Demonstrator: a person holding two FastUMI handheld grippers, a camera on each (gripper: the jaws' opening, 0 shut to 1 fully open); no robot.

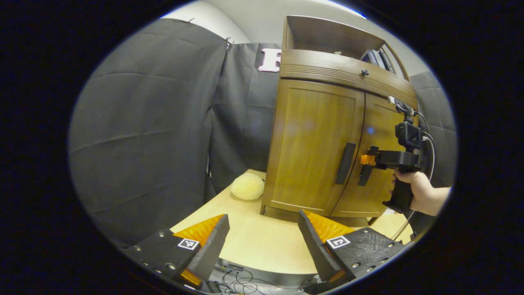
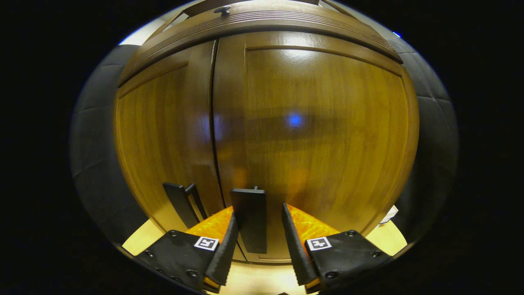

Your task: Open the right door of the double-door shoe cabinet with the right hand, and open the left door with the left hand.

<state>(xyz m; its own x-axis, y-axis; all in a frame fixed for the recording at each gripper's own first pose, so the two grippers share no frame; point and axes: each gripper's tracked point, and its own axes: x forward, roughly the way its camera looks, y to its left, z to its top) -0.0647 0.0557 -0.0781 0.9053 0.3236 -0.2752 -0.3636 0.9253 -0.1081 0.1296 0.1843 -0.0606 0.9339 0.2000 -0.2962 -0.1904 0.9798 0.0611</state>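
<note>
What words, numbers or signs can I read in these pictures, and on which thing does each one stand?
No readable text.
Square marks on the left tongs and the right tongs: black-and-white patterns, no words.
Books on the top shelf: spines too small to read.
Cabinet doors: no writing.

Wooden shoe cabinet [image 1: 315, 143] upright on table, both doors shut, black handles

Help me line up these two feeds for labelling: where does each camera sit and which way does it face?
Left gripper view: back from the table, facing the cabinet; own jaws open, right gripper and hand at the right handle.
Right gripper view: against the right door, jaws straddling its handle.
Shared: both doors, both handles.
</note>
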